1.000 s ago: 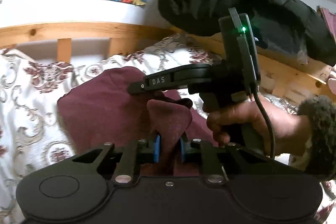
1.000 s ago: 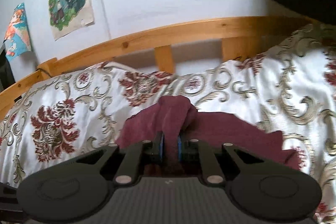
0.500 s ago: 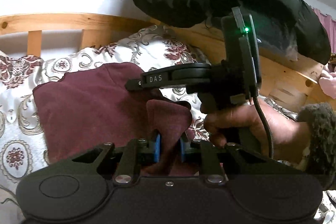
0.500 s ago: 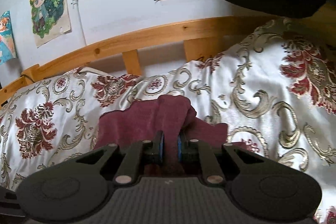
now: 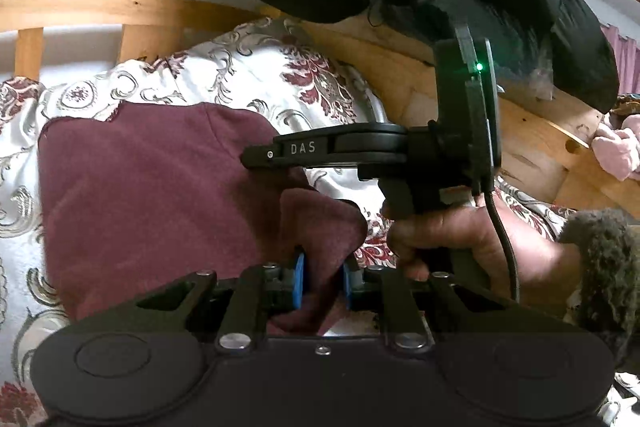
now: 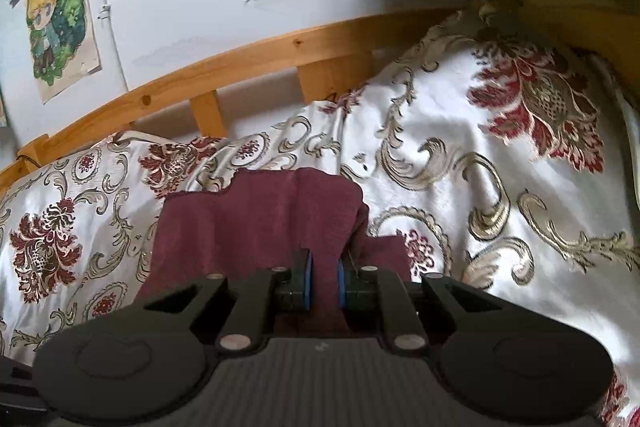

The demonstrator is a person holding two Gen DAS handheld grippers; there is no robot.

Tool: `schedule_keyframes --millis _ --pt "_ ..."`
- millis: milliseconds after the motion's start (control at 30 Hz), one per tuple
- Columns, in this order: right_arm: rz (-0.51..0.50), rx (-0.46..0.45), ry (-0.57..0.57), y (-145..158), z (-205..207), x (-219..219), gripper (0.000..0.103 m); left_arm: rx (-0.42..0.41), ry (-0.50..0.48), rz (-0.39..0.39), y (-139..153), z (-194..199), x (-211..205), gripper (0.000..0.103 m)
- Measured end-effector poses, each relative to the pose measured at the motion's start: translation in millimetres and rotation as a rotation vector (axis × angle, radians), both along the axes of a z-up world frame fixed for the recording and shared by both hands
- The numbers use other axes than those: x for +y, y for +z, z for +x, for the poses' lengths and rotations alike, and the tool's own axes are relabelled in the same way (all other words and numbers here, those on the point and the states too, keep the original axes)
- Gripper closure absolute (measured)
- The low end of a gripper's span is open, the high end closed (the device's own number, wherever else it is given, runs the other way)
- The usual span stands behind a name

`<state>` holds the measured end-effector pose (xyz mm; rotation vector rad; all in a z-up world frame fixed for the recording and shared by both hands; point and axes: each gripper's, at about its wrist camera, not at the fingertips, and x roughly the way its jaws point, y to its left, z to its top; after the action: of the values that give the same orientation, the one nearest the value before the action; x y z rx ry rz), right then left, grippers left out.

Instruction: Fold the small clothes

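The big flowery bed cover [image 6: 460, 131] fills most of the view. On it lies the dark red cloth [image 5: 152, 187], and it now looks flatter and more spread out than a moment ago, reaching toward 9 o'clock in the left view. That looks like a fold being laid down. The left gripper [image 5: 322, 281] pinches a bunched corner at 6 o'clock. The right gripper [image 6: 322, 285] pinches another corner, also at 6 o'clock.
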<state>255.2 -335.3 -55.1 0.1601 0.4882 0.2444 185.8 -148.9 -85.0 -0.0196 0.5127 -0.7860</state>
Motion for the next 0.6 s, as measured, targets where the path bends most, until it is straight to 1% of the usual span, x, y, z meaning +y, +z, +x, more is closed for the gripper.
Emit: schedule_keyframes --millis 100,200,333,400,600 --pt "0.004 0.009 -0.003 -1.7 1.3 -1.0 0.089 0.011 -0.002 0.001 -1.2 0.7 -1.3 0.080" --pt "0.000 0.010 -0.003 -1.9 1.7 -0.7 0.089 0.015 -0.003 -0.001 -1.0 0.6 -0.6 0.079" --pt "-0.003 0.007 -0.004 -0.7 1.3 -0.4 0.089 0.020 -0.002 -0.010 -1.0 1.9 -0.3 0.079" --pt "-0.010 0.004 -0.005 0.2 1.0 -0.2 0.089 0.015 -0.008 -0.006 -1.8 1.6 -1.5 0.081" --pt "-0.013 0.005 -0.010 0.6 -0.2 -2.0 0.089 0.023 -0.025 -0.004 -3.8 4.4 -4.6 0.082"
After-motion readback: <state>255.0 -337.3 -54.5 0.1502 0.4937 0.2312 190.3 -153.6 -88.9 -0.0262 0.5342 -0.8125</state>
